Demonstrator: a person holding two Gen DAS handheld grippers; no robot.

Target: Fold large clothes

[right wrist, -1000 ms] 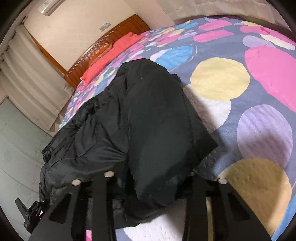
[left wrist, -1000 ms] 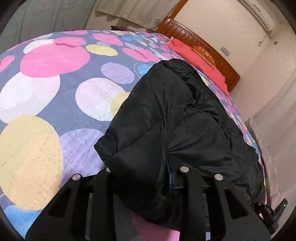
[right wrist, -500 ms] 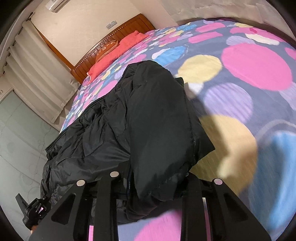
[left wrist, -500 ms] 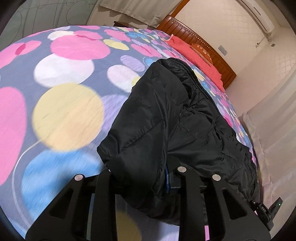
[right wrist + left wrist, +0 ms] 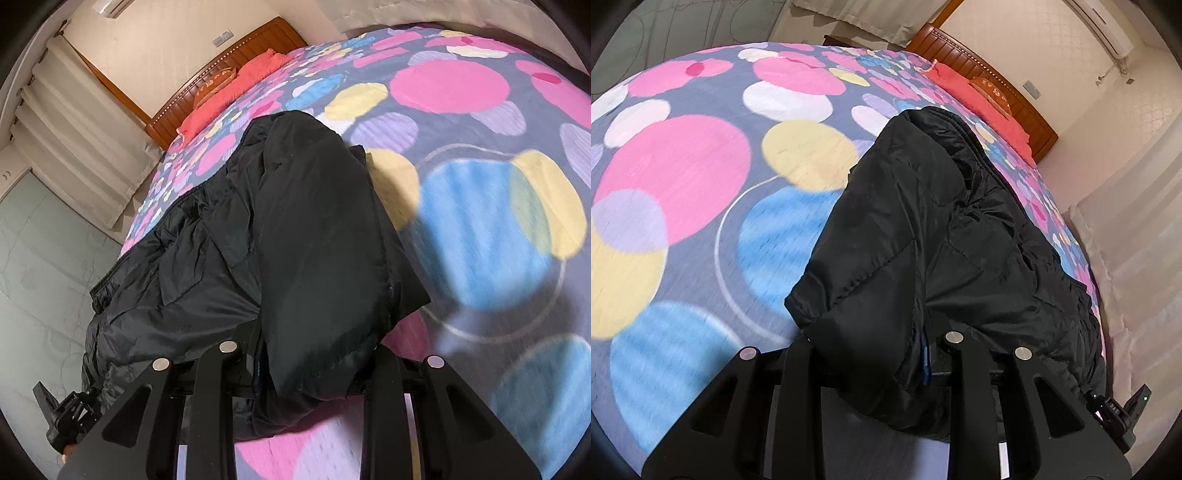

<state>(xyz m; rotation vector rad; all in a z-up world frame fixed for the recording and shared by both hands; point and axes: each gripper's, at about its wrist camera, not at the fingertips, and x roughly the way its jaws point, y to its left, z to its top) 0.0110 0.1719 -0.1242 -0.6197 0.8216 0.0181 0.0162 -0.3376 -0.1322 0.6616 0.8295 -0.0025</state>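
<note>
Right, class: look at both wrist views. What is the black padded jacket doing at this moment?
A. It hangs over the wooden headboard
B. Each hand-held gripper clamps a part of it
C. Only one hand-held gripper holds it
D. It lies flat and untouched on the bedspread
B: black jacket fabric is pinched in the left hand-held gripper and in the right hand-held gripper, above the spotted bedspread.

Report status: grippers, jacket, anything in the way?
Left gripper shut on jacket. Right gripper shut on it too. Jacket bunched and lifted over the bedspread. Nothing in the way.
</note>
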